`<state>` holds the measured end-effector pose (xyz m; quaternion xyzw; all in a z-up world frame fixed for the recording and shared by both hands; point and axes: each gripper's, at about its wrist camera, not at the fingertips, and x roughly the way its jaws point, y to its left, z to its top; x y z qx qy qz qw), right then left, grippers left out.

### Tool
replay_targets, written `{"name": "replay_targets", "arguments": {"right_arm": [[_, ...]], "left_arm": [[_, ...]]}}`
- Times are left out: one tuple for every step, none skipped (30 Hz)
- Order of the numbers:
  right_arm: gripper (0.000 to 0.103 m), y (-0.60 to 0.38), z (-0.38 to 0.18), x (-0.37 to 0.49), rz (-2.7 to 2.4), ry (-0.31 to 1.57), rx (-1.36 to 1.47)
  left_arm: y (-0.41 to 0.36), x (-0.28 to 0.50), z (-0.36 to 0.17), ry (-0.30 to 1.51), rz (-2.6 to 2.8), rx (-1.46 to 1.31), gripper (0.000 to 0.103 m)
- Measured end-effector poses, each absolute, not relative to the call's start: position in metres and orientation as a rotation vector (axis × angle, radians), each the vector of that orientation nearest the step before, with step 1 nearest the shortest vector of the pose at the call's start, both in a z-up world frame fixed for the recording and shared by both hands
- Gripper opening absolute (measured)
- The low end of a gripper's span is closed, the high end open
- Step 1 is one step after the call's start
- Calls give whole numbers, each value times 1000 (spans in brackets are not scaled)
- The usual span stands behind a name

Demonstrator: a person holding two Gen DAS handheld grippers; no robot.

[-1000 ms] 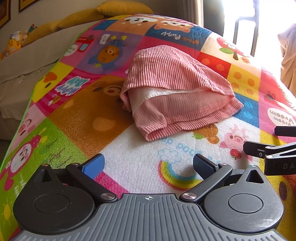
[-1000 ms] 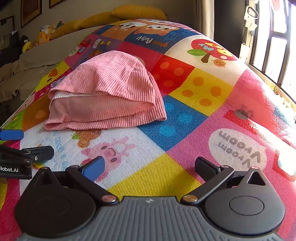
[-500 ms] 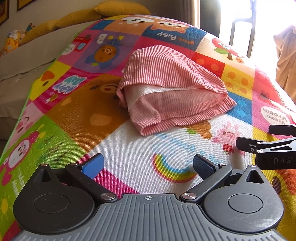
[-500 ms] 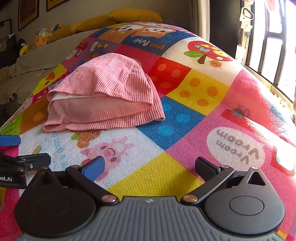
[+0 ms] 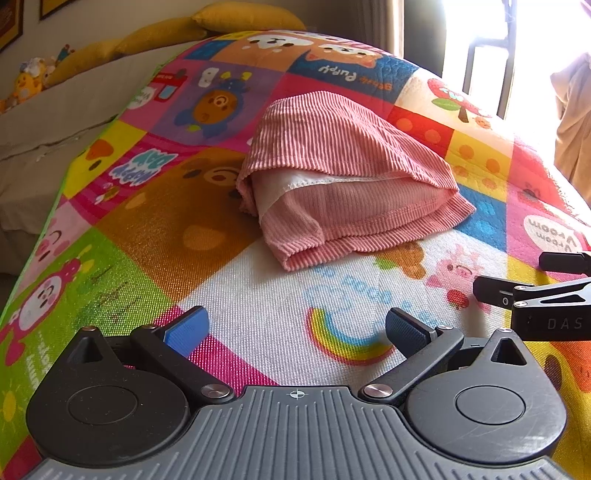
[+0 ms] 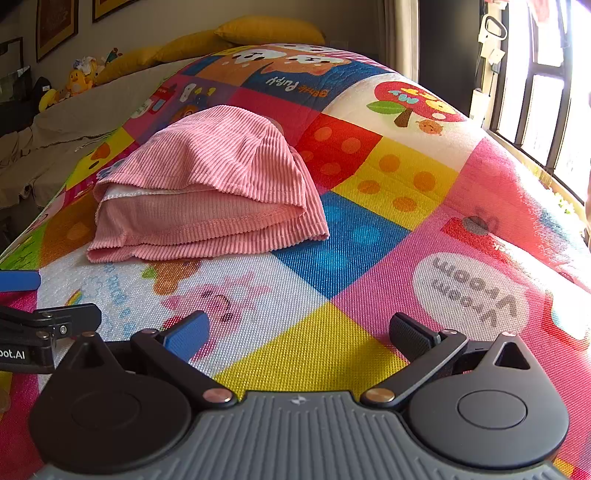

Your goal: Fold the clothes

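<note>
Both grippers have drawn back a little from the folded pink garment (image 5: pixel 347 181), which lies on the colourful play mat (image 5: pixel 155 229), nearer its far edge. Left gripper (image 5: pixel 295 328) and right gripper (image 6: pixel 299 332) hover near the mat's front edge, fingers spread, holding nothing.

A home bedroom is showing here: a cartoon-print play mat (image 6: pixel 369 236) is lying over the bed, yellow pillows (image 6: pixel 269 31) and plush toys (image 6: pixel 79 79) are sitting far left, framed pictures (image 6: pixel 55 27) are hanging above.
</note>
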<state>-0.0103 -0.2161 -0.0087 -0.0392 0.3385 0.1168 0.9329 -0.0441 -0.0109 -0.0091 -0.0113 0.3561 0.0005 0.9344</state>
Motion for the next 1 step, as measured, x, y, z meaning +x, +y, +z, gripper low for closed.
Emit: {"name": "replay_targets", "arguments": {"right_arm": [[103, -216, -9, -10, 239, 692, -81]], "left_arm": [[-10, -44, -9, 727, 0, -27, 103]]}}
